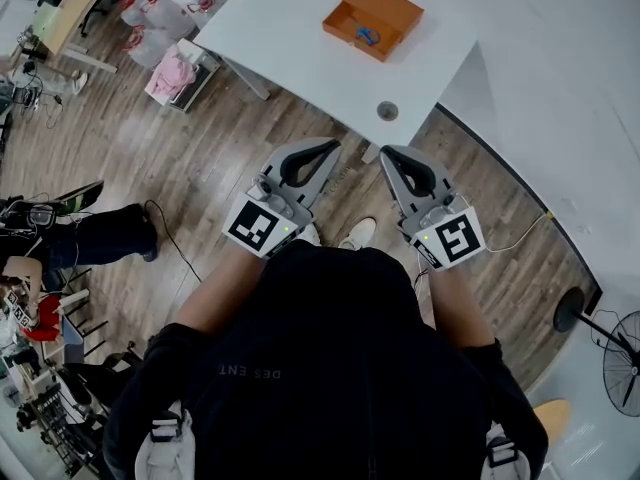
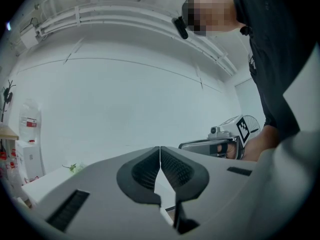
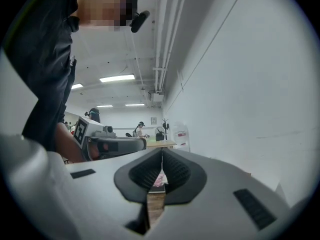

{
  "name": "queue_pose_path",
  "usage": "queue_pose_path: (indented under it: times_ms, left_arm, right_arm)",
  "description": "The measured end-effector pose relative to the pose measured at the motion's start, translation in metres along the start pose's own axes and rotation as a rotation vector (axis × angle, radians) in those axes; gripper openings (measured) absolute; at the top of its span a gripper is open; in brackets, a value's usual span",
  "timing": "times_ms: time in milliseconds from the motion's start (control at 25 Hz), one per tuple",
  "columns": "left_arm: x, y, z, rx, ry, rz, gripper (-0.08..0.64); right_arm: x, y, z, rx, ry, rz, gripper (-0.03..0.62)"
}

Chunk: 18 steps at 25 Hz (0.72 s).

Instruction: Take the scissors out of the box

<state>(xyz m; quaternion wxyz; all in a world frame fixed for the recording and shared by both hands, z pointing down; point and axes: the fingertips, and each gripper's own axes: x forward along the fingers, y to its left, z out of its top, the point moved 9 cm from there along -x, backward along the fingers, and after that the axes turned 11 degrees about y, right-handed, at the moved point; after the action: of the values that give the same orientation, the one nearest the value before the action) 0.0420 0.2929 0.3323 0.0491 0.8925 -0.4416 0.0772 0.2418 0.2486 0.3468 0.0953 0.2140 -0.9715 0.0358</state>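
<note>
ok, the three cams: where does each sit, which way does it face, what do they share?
Head view: on the person's head, steeply down at table, box, floor; shows torso, forearms, left gripper, right gripper.
Left gripper view: on the left gripper, level along its shut jaws at a white wall; right gripper, torso at right.
Right gripper view: on the right gripper, level along shut jaws down the room; left gripper at left.
Shared: all three show both grippers.
</note>
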Motion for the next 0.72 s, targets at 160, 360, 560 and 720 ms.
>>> queue_pose_path:
  times_ms: [160,360,560,720]
  left_arm:
    - [0.012,-0.004,0.008,0.019,-0.011,0.002,0.02]
    - [0.029,-0.005,0.016,0.036,-0.025,0.007,0.02]
    - [0.048,0.009,0.014,0.033,-0.017,-0.002,0.02]
    - [0.061,0.028,0.016,0.039,-0.005,-0.03,0.02]
  right_arm:
    - [-0.005,-0.011,-0.003,0.027,0.002,0.051,0.012]
    - [-0.011,-0.026,-0.006,0.036,-0.006,0.054,-0.003]
    - [-0.008,-0.043,-0.007,0.038,0.01,0.026,-0.005]
    - [0.006,-0.054,-0.007,0.037,0.029,0.005,-0.005]
